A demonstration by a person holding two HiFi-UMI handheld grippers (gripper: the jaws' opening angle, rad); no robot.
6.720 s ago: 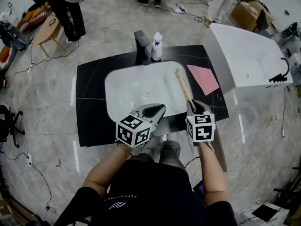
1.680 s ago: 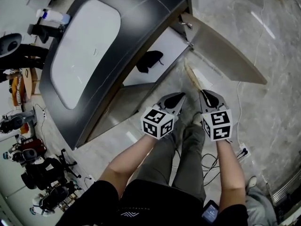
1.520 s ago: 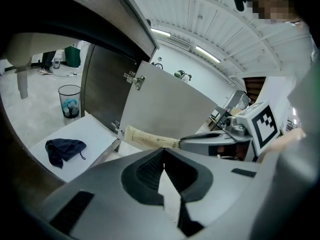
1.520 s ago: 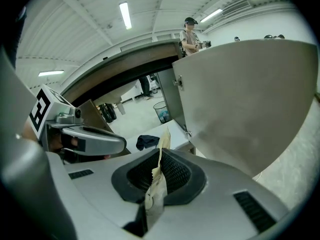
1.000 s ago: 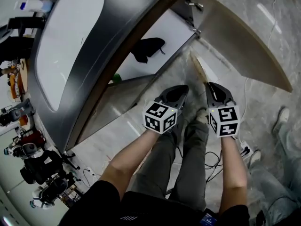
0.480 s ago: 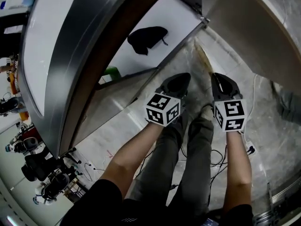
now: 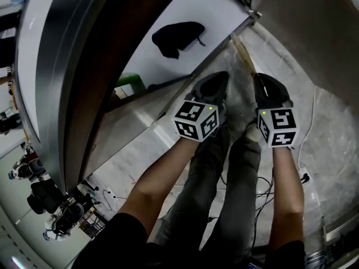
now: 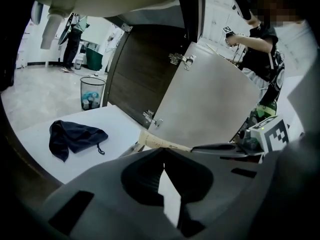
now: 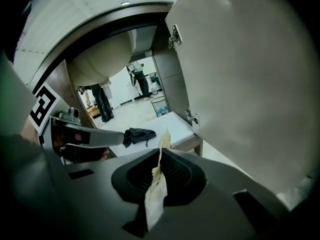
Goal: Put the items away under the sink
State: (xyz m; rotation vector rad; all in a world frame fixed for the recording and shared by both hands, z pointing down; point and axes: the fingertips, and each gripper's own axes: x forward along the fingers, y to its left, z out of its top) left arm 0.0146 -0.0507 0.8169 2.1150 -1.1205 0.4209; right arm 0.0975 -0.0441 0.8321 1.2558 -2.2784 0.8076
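The right tongs (image 9: 161,153) are pressed together on a pale flat strip (image 9: 155,186), wood by the look of it. It stands on edge between the pads and runs out past the tips toward the cabinet. The left tongs (image 8: 164,153) are closed tip to tip with nothing between them. They ride just beside the right ones, and both point forward and down at the opening below the sink (image 9: 95,66). Ahead lies the cabinet's white shelf (image 8: 117,124), low to the floor, with a black cloth bundle (image 8: 75,136) lying on it, back from the front edge. The door (image 9: 250,84) stands swung wide on the right, its hinges bare. In the head view the strip's far end comes about to the shelf's front corner by the lower hinge. It hangs over the marbled floor (image 7: 331,128) and, as far as I can judge, is not yet above the shelf. A green thing (image 7: 130,84) shows at the left of the opening, too small to name. The step in hand looks to be carrying the strip in. The next move calls for pushing it forward and lower, end first, so its length clears the door and the frame. It would then be laid on bare shelf beside the cloth, and only then would the right tongs be let apart.
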